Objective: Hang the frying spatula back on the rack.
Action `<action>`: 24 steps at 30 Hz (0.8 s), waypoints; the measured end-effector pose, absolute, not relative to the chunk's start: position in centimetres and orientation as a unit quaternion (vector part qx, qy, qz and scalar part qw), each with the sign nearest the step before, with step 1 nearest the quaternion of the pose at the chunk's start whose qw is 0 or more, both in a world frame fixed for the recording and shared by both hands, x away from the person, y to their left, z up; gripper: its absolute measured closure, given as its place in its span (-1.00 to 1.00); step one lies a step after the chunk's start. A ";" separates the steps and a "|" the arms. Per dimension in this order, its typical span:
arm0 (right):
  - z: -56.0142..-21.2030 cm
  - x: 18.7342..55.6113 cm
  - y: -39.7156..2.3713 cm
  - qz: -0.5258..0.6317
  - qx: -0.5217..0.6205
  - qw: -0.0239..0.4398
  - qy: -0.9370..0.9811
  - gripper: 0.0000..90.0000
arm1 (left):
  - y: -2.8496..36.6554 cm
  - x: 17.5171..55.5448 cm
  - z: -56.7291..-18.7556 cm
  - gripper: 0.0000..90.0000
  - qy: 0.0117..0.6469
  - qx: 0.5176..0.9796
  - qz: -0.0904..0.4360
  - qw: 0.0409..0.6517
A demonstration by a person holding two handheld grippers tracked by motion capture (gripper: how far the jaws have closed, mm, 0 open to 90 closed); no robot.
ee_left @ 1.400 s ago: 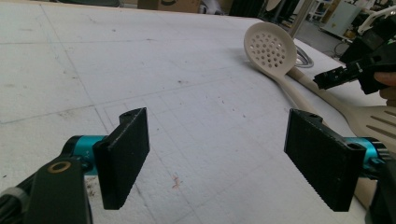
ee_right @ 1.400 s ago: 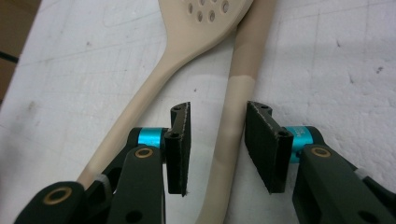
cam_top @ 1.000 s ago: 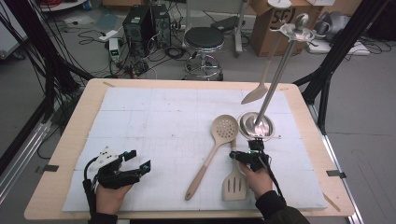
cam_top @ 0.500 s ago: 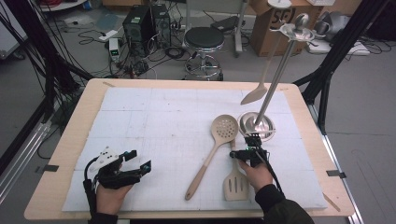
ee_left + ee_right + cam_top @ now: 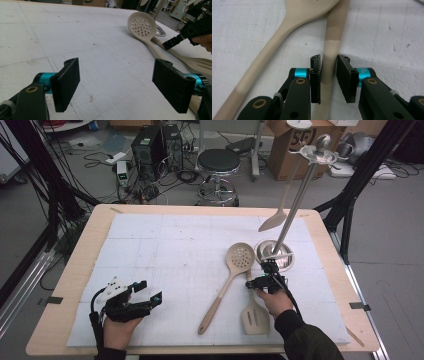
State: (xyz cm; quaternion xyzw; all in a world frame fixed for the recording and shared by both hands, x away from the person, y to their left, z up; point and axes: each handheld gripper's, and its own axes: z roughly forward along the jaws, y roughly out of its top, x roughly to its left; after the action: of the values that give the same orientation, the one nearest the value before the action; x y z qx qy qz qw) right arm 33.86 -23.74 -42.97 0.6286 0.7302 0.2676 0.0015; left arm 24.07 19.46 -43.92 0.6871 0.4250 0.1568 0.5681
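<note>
- Slotted beige spatula [image 5: 254,312]: lies flat on the white foam-covered surface [image 5: 165,250] near the person's edge, blade toward the person, handle running away toward the round metal stand base [image 5: 275,255].
- Right tool [image 5: 263,279]: sits over the spatula handle [image 5: 329,62], jaws straddling it crosswise to its long axis. The jaws have just been closing and now stand narrow, the handle between them; the left pad looks to touch it, while a thin gap seems to remain at the right pad.
- Beige perforated spoon [image 5: 239,257]: just left of the spatula, bowl away from the person, handle angled back to the left.
- Left tool [image 5: 134,296]: jaws wide, nothing between them, well apart from both utensils; the right hand is much nearer.
</note>
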 end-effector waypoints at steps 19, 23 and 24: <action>-45.3 34.2 -28.2 0.380 0.660 -0.140 0.633 0.73 | 19.7 24.0 -43.9 -0.49 0.426 0.686 0.157 0.569; -45.4 34.1 -28.6 0.391 0.664 -0.149 0.619 0.73 | 19.7 24.0 -43.9 -0.49 0.428 0.684 0.158 0.569; -45.4 34.0 -28.8 0.391 0.665 -0.154 0.618 0.73 | 19.7 24.0 -43.9 -0.49 0.429 0.684 0.157 0.569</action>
State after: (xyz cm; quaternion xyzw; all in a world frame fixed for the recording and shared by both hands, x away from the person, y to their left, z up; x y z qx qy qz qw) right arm 34.02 -28.77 -45.38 0.6648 0.6177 0.3908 -0.1541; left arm 23.98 19.73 -43.94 0.6838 0.4285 0.1570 0.5693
